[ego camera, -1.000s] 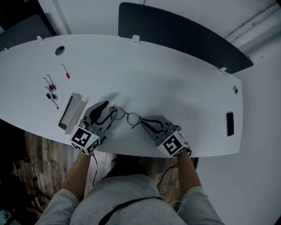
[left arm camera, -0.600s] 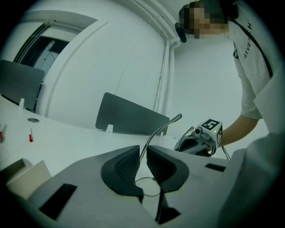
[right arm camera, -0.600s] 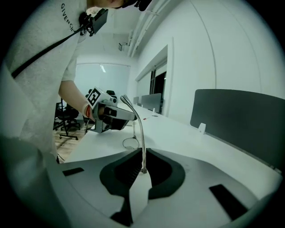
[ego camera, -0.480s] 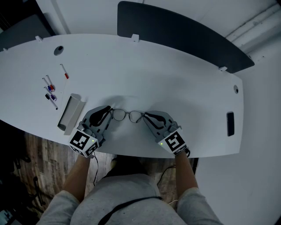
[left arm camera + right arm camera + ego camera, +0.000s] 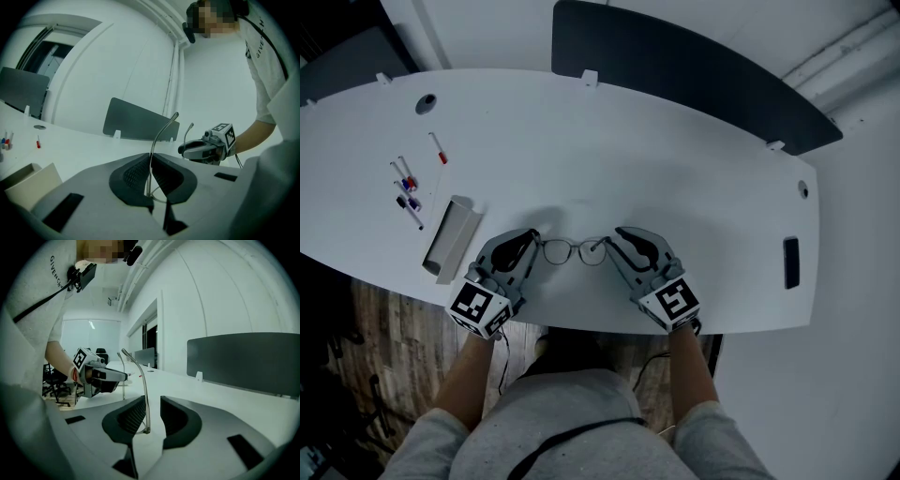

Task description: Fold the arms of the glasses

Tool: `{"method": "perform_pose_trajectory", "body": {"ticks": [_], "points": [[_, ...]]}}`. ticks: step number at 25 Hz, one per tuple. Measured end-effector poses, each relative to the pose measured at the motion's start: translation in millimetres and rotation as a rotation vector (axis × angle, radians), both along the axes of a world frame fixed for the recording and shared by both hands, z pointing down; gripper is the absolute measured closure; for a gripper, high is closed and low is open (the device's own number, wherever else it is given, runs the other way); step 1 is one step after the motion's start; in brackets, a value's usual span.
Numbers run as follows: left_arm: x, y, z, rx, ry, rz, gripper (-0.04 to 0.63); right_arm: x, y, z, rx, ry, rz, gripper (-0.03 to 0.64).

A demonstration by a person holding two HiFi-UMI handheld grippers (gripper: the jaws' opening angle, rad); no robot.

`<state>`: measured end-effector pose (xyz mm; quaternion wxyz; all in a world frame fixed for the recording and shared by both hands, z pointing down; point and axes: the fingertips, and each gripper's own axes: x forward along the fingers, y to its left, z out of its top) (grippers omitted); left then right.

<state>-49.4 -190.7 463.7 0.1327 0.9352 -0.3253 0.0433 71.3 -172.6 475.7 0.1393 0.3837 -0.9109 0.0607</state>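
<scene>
Thin wire-rimmed glasses [image 5: 573, 250] sit between my two grippers near the white table's [image 5: 675, 178] front edge, arms unfolded and pointing away from me. My left gripper [image 5: 533, 242] has just been closing and is shut on the left arm [image 5: 160, 136], which rises from between its pads [image 5: 137, 174]. My right gripper [image 5: 614, 240] has just been opening. The right arm [image 5: 143, 394] stands between its jaws against the left pad [image 5: 131, 416], with a clear gap to the other pad. Each gripper view shows the opposite gripper: right [image 5: 207, 147] and left [image 5: 100, 374].
A grey open box [image 5: 451, 240] lies left of my left gripper, with several markers [image 5: 409, 192] and a red-capped pen [image 5: 439, 150] beyond it. A dark divider panel [image 5: 694, 77] lines the far edge. A black slot [image 5: 790, 263] is at the right.
The left jaws closed from wide open onto the glasses' left arm. The right gripper rolled, shifted slightly and opened its jaws. The glasses swung from slanted to level between the grippers.
</scene>
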Motion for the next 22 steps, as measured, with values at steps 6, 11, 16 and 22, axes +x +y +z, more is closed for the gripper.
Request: {"method": "perform_pose_trajectory", "body": {"ticks": [6,11,16,22], "points": [[-2.8,5.7,2.0,0.018,-0.024,0.000,0.575,-4.7,5.4,-12.0,0.078,0.049,-0.012,0.537],[0.0,9.4,3.7,0.026,-0.045,0.008,0.575,1.1,1.6,-5.9,0.074,0.104,0.042,0.537],[1.5,10.7,2.1,0.047,-0.082,0.031,0.577,8.2,-11.8,-0.9,0.033,0.121,0.132,0.528],[5.1,9.9,0.5,0.092,-0.092,0.075,0.577,0.3,-32.7,1.5,0.020,0.136,0.130,0.500]]}}
